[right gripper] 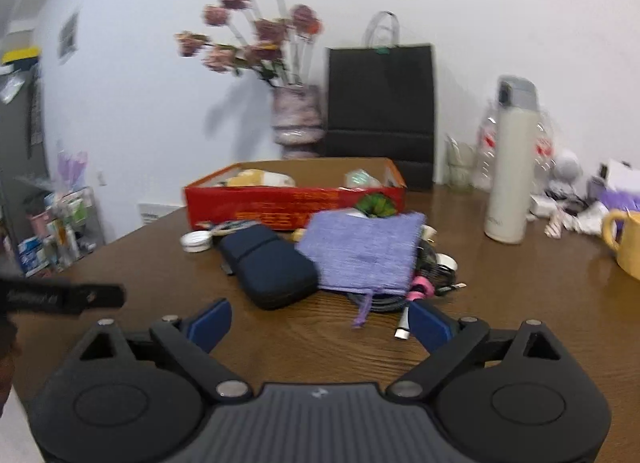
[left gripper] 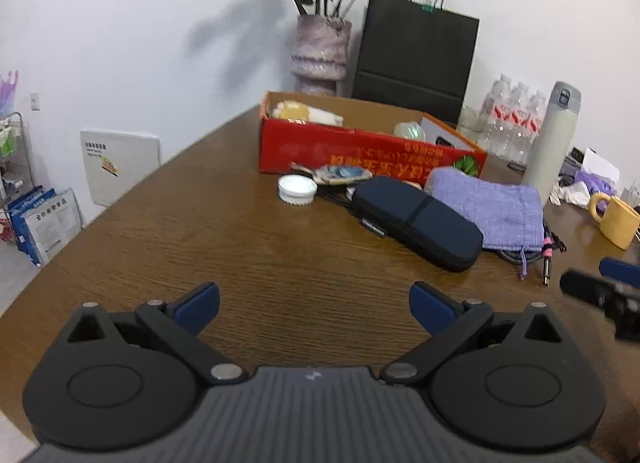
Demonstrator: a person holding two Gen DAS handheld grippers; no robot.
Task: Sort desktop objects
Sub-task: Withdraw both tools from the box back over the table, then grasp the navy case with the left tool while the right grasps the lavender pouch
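A red cardboard box (left gripper: 360, 153) (right gripper: 280, 205) holding several items stands mid-table. In front of it lie a dark navy zip case (left gripper: 416, 223) (right gripper: 268, 265), a purple cloth pouch (left gripper: 492, 211) (right gripper: 364, 251), a white jar lid (left gripper: 297, 190) (right gripper: 196, 241) and a coiled cable (left gripper: 540, 255) (right gripper: 404, 295). My left gripper (left gripper: 314, 309) is open and empty over bare table, short of the case. My right gripper (right gripper: 320, 325) is open and empty, just in front of the pouch and cable; part of it shows in the left wrist view (left gripper: 608, 295).
A brown wooden table (left gripper: 240, 255) (right gripper: 500, 303) carries a white thermos (left gripper: 550, 139) (right gripper: 510, 167), a yellow mug (left gripper: 618, 219) (right gripper: 626, 239), water bottles (left gripper: 508, 119), a flower vase (left gripper: 320, 51) (right gripper: 296, 119) and a black paper bag (left gripper: 416, 51) (right gripper: 380, 103) by the wall.
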